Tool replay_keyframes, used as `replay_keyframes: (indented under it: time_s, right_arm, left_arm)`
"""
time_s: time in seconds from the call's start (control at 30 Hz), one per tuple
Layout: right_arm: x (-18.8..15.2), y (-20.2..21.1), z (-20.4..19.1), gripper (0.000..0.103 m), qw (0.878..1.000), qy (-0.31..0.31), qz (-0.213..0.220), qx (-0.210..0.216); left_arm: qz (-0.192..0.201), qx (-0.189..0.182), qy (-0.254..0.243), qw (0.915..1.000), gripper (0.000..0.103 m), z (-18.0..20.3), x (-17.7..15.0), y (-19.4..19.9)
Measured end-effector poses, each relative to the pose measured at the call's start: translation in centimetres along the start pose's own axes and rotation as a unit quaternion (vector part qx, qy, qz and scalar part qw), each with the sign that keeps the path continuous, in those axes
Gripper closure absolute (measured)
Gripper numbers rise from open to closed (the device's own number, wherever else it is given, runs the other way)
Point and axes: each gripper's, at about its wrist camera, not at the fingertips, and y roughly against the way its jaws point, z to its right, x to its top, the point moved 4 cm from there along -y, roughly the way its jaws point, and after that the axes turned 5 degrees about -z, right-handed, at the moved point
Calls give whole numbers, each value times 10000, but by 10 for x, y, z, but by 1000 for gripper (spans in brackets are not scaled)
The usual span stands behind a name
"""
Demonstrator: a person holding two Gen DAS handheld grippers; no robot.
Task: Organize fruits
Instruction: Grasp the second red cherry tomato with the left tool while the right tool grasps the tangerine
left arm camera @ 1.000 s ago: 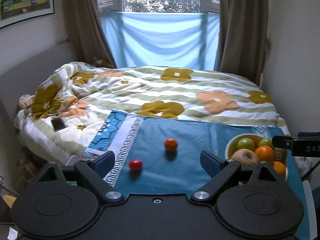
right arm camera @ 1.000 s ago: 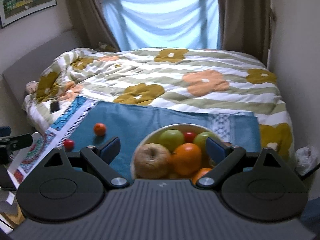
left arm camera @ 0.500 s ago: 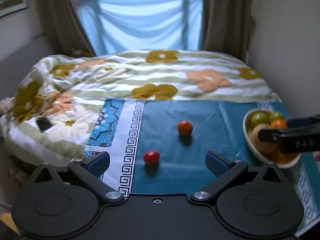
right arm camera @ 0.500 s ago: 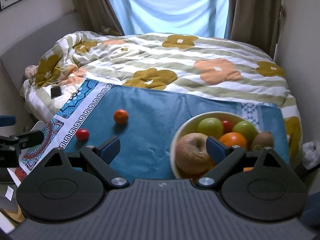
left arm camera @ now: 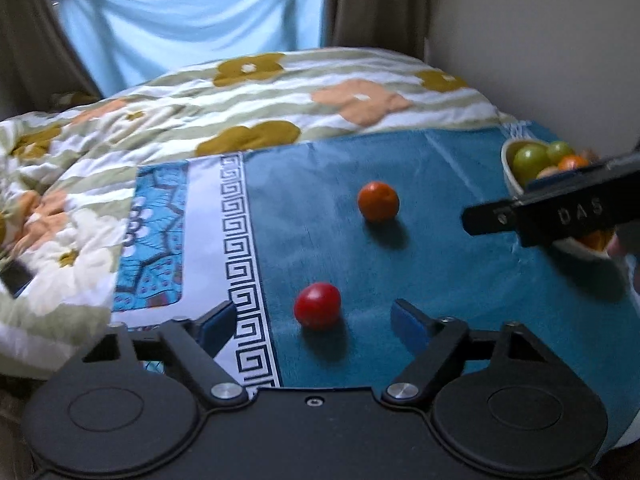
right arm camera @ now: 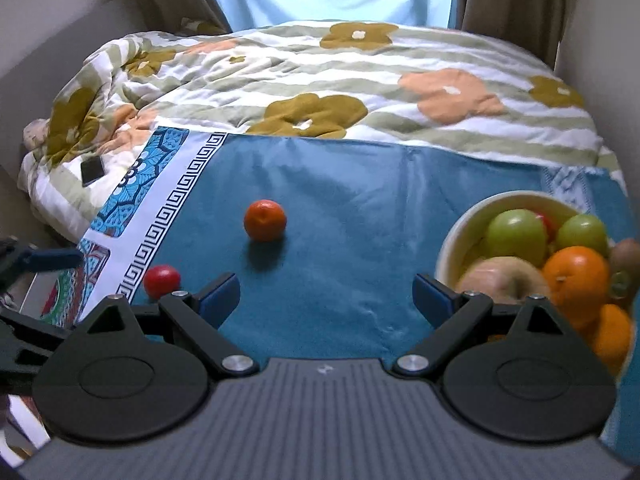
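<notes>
A small red tomato (left arm camera: 317,305) lies on the teal cloth (left arm camera: 460,280), between and just ahead of my open left gripper's (left arm camera: 316,326) fingertips. An orange mandarin (left arm camera: 378,201) lies farther back. A cream bowl (left arm camera: 510,168) of green apples, oranges and other fruit sits at the right, partly hidden by the right gripper's finger (left arm camera: 540,212). In the right wrist view my right gripper (right arm camera: 326,298) is open and empty over the cloth, with the mandarin (right arm camera: 265,220) ahead, the tomato (right arm camera: 161,281) to its left and the bowl (right arm camera: 460,236) to its right.
The cloth lies on a bed with a flowered quilt (right arm camera: 360,76). A dark phone (right arm camera: 92,170) lies on the quilt at the left. Curtains and a wall stand behind the bed. The left gripper's finger (right arm camera: 52,258) shows at the left edge.
Both grippers have moved forward and lower toward the cloth. The left one has closed in on the tomato. The right one has shifted left, so the bowl is now at its right.
</notes>
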Motion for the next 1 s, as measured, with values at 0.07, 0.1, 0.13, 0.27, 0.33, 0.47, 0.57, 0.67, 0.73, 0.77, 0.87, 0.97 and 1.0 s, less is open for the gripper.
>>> replay_keyframes:
  time_s: [0.07,0.1,0.13,0.27,0.33,0.47,0.57,0.67,0.73,0.77,0.87,0.97,1.0]
  right_arm:
    - [2,-10,-4,0,10000,-20,-43,-13]
    - [2,-14,-6,0,10000,-39,-43,-11]
    - [3,-18,-7,0,10000,-64,-49,12]
    - [6,-31,-13,0,9998,-166,-69,100]
    - [6,-36,-16,0,9997,-175,-80,119]
    - [6,-43,-20,0,9997,-161,-85,134]
    - [5,-48,-24,0,9996,-176,-114,172]
    - [7,-51,-28,0,9997,-130,-89,207]
    - [8,-53,-31,0,9997,-83,-74,222]
    - [9,-54,-33,0,9997,-57,-69,233]
    - [11,-59,-38,14,9996,28,-100,264]
    - [13,-64,-42,18,9997,109,-65,229]
    - [15,-66,-43,21,9997,135,-55,219]
  left_arm:
    - [-29,-61,-101,9999,26,-2,-1,-9]
    - [-54,-111,-138,9998,31,-2,0,-13]
    - [-81,-161,-162,9997,34,-3,0,-16]
    - [-161,-294,-274,9991,42,-4,0,-27]
    - [-164,-350,-300,9988,46,-4,0,-29]
    - [-185,-293,-426,9985,69,-2,-1,-35]
    - [-204,-308,-416,9985,69,-4,0,-36]
    - [-205,-264,-415,9986,69,-7,-1,-35]
    - [-200,-211,-388,9988,69,-11,-2,-34]
    - [-200,-205,-353,9990,69,-13,-3,-34]
    - [-191,-160,-277,9993,69,-17,-4,-33]
    - [-186,-103,-234,9995,69,-20,-6,-32]
    - [-182,-72,-222,9996,69,-21,-7,-31]
